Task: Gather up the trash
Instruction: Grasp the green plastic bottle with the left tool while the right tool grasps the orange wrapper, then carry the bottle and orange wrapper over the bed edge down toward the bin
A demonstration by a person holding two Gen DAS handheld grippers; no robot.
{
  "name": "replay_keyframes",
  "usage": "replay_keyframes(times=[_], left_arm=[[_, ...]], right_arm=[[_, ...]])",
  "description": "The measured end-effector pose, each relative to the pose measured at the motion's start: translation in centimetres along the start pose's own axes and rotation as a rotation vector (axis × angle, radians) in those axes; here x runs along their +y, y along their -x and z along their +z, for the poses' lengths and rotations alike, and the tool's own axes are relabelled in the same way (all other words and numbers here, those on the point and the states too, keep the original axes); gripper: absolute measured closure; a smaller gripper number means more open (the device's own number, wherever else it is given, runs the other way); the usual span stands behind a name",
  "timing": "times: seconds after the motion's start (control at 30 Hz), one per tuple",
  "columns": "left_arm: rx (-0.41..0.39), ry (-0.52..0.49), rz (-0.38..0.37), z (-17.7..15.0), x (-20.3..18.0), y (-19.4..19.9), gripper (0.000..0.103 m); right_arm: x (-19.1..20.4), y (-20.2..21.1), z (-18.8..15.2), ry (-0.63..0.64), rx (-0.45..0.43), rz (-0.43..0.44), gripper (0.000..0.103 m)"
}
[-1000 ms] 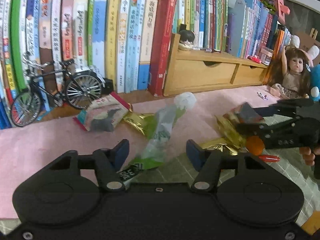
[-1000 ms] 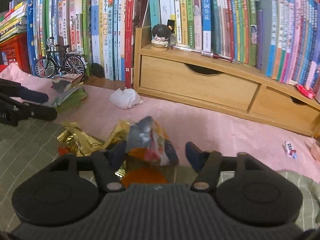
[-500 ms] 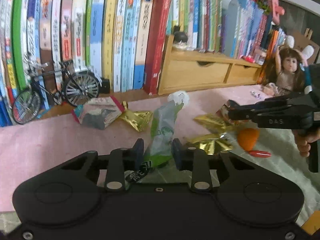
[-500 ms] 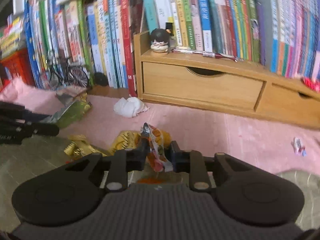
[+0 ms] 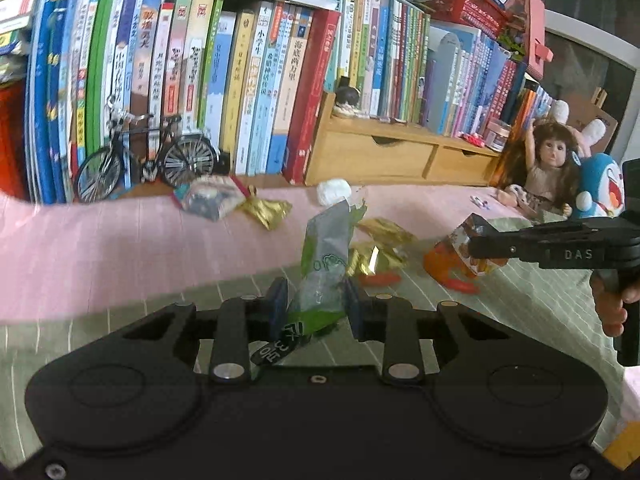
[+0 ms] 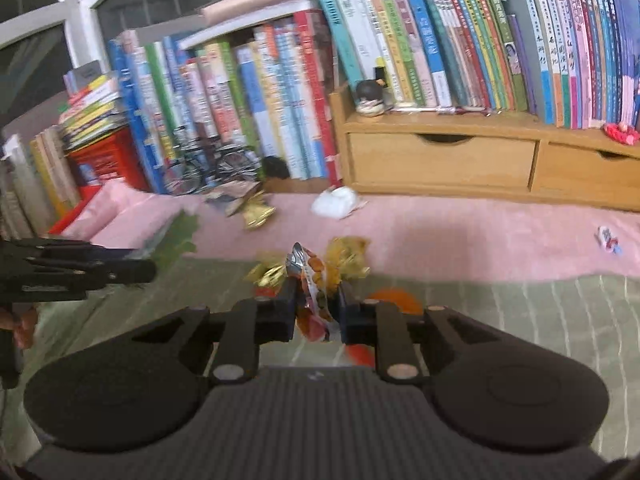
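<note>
My left gripper (image 5: 315, 307) is shut on a green and silver plastic wrapper (image 5: 326, 258), which stands up between its blue pads, lifted off the cloth. My right gripper (image 6: 318, 312) is shut on an orange and silver snack wrapper (image 6: 310, 284), squeezed thin between the pads. In the left wrist view the right gripper (image 5: 474, 246) comes in from the right with that wrapper (image 5: 464, 236) at its tip. Gold foil wrappers (image 5: 378, 254), a crumpled white tissue (image 5: 333, 191) and a grey and red packet (image 5: 210, 198) lie on the pink cloth.
An orange peel (image 5: 440, 266) and red bits lie on the striped green cloth (image 5: 520, 304). A model bicycle (image 5: 146, 158), rows of books, a wooden drawer unit (image 5: 384, 156), a doll (image 5: 548, 168) and a blue plush toy (image 5: 602, 188) line the back. A small candy wrapper (image 6: 608, 239) lies right.
Both grippers went from open around their wrappers to shut on them, then rose and pulled back, lifting the wrappers off the cloth. The orange peel is now uncovered.
</note>
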State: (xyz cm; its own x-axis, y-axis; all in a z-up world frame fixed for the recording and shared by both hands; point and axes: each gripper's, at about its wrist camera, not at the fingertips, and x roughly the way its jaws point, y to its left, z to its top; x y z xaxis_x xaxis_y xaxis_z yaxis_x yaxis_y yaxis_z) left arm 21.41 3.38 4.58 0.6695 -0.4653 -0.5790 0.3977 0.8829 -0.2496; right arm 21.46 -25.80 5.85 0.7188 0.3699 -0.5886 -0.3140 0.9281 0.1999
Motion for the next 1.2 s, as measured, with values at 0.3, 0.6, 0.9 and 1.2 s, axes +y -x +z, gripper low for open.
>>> replay_keyframes(times=[0.3, 0.6, 0.9, 1.2], left_arm=[[0.033, -0.019, 0.0, -4.2, -2.7, 3.9, 0.074], [0.033, -0.031, -0.013, -7.0, -5.5, 8.4, 0.074], [0.036, -0.043, -0.017, -10.0, -7.2, 12.8, 0.074], [0.002, -0.025, -0.017, -12.6, -8.2, 17.6, 0.074]], right_arm=[[3.7, 3.2, -3.9, 0.04, 0.05, 0.029, 0.079], [6.1, 6.8, -7.0, 0.039, 0.076, 0.046, 0.079], [8.0, 10.4, -9.7, 0.026, 0.063, 0.051, 0.079], [9.9, 14.3, -11.8, 0.005, 0.023, 0.07, 0.079]])
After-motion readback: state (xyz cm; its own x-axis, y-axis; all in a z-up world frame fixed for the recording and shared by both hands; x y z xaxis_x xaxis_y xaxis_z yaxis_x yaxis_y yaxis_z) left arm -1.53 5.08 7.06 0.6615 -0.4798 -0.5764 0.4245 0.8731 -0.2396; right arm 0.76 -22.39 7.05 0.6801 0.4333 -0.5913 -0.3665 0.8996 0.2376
